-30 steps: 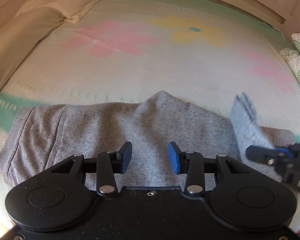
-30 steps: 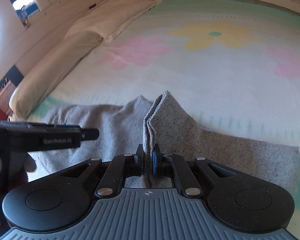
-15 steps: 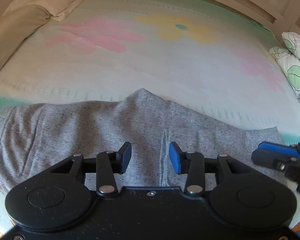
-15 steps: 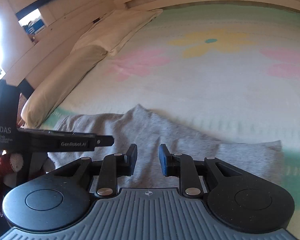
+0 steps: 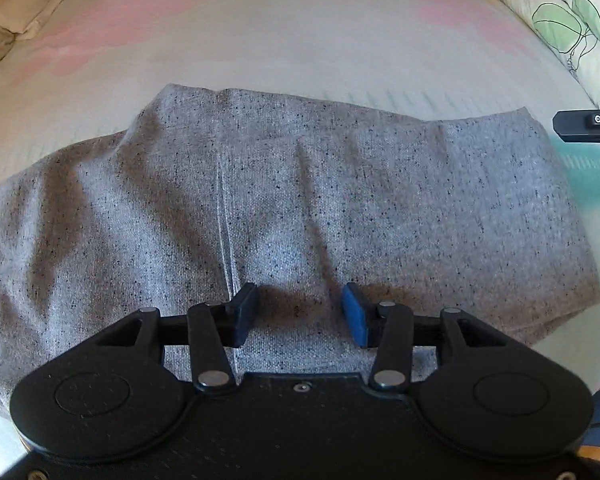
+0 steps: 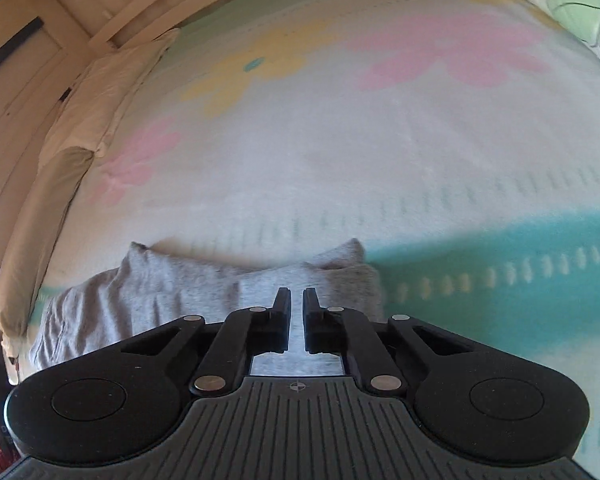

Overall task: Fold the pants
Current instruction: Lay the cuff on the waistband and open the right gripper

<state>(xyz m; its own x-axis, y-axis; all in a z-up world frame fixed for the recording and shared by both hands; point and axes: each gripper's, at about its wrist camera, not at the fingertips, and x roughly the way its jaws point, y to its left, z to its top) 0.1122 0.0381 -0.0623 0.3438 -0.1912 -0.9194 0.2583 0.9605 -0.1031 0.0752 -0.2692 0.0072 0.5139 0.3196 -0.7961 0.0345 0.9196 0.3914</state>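
Our left gripper (image 5: 300, 314) hangs low over the grey speckled pants (image 5: 284, 200), its blue-padded fingers (image 5: 354, 314) spread wide with nothing between them and the cloth lying just beneath. The pants lie folded into a broad band across the near edge of the bed (image 5: 300, 48), on a pale bedspread (image 6: 340, 152) printed with pink and yellow flowers and banded in teal toward the near side. A seam runs down the cloth just left of the gripper's left finger, and soft creases cross the upper layer.

Our right gripper (image 6: 297, 312) sits over the right-hand end of the pants (image 6: 180, 292), its fingers (image 6: 282, 312) drawn nearly together with a narrow slit left between them; grey fabric shows through the slit, and we cannot tell whether any of it is pinched. Its dark tip (image 5: 580, 124) also shows at the right edge of the left wrist view, just beyond the pants' far right corner.

A cream pillow (image 6: 100, 92) lies along the bed's left side against a wooden frame (image 6: 60, 20), and a leaf-print pillow (image 5: 560, 20) rests at the right.
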